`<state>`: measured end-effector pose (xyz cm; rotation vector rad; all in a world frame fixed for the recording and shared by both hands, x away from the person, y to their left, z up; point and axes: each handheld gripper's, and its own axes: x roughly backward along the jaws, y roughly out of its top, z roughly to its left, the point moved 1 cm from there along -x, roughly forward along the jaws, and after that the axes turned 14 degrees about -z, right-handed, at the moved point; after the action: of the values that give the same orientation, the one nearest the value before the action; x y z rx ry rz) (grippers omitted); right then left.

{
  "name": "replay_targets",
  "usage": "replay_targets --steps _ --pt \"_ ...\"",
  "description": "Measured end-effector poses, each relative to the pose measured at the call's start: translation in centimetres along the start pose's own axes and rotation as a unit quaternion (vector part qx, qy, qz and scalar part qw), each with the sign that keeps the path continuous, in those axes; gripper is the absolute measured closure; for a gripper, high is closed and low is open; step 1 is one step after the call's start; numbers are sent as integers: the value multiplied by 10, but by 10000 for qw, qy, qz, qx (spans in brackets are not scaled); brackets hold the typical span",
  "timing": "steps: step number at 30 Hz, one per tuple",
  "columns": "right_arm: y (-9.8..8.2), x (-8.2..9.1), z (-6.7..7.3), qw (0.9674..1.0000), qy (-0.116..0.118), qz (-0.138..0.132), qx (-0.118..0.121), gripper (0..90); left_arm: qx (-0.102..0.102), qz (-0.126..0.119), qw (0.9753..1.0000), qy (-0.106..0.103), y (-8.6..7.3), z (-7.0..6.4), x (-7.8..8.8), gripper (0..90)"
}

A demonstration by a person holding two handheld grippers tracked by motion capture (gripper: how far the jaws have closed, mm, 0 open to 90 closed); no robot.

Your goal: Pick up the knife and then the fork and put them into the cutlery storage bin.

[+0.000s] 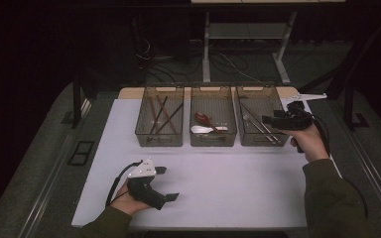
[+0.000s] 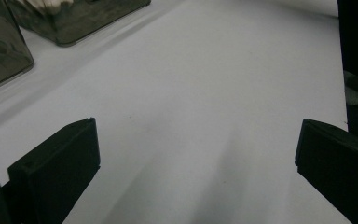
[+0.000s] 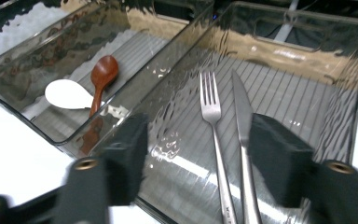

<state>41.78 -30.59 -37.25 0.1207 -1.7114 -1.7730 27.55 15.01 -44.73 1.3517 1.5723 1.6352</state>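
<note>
Right gripper (image 3: pixel 198 154) over the right-hand bin (image 3: pixel 354 121), jaws apart around nothing.
A fork (image 3: pixel 213 126) and knife (image 3: pixel 241 116) lie side by side on the bin's floor, just beneath the jaws. The left gripper (image 1: pixel 168 183) rests on the white table (image 1: pixel 238 183), jaws wide apart and empty.

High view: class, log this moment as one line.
right gripper: open over right bin | fork, knife inside | left gripper: open, empty

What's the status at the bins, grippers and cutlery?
Right gripper open over right bin, nothing between pads. Fork and knife lie flat inside it. Left gripper open, idle on table. Nothing in the way.
</note>
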Motion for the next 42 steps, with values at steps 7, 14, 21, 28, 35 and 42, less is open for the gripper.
replay_targets --steps 7,14,21,28,35,42 --pt "-9 15 20 9996 195 -101 182 223 7 -13 10000 18 0 1 1 0" --pt "-24 31 43 9974 561 -228 398 188 23 -24 10000 24 0 1 0 0" --pt "-43 46 56 9950 703 -400 580 187 33 -29 10000 31 1 1 1 0" --pt "-64 61 63 9932 854 -585 542 187 34 -25 10000 40 1 2 2 0" --pt "-89 65 68 9938 879 -451 512 187 44 -42 10000 40 1 2 2 0" --pt "-109 73 80 9927 1012 -298 579 181 66 -68 9999 49 0 4 3 0"
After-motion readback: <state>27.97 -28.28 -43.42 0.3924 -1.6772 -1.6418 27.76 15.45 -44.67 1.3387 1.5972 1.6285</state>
